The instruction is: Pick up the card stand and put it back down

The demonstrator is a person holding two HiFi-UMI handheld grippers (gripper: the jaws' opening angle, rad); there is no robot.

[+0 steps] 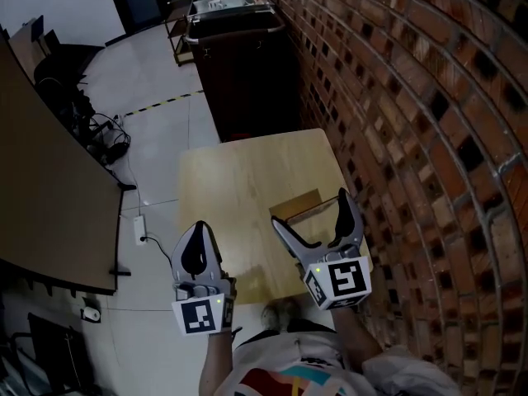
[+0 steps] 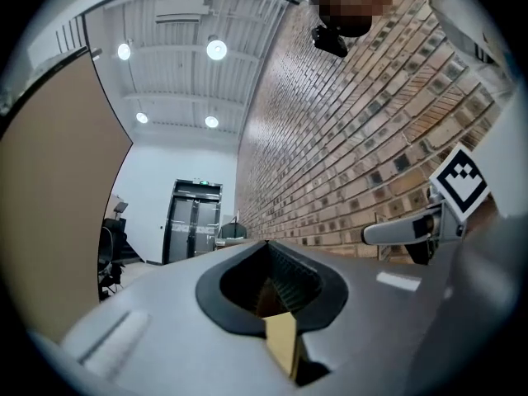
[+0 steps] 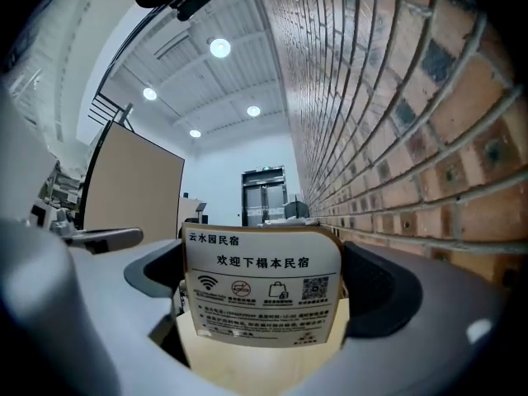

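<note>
A card stand (image 1: 299, 207) with a printed white card (image 3: 262, 291) stands on the small wooden table (image 1: 239, 172), near its right front corner. My right gripper (image 1: 310, 208) is open, one finger on each side of the stand. In the right gripper view the card fills the gap between the dark pads (image 3: 384, 291); I cannot see whether they touch it. My left gripper (image 1: 198, 228) hovers over the table's front left edge, jaws together and empty (image 2: 266, 246). The right gripper's finger (image 2: 408, 229) shows in the left gripper view.
A brick wall (image 1: 412, 97) runs close along the table's right side. A dark cabinet (image 1: 239, 64) stands just beyond the table's far edge. At the left are a brown partition (image 1: 49, 188) and cables (image 1: 107, 139) on the tiled floor.
</note>
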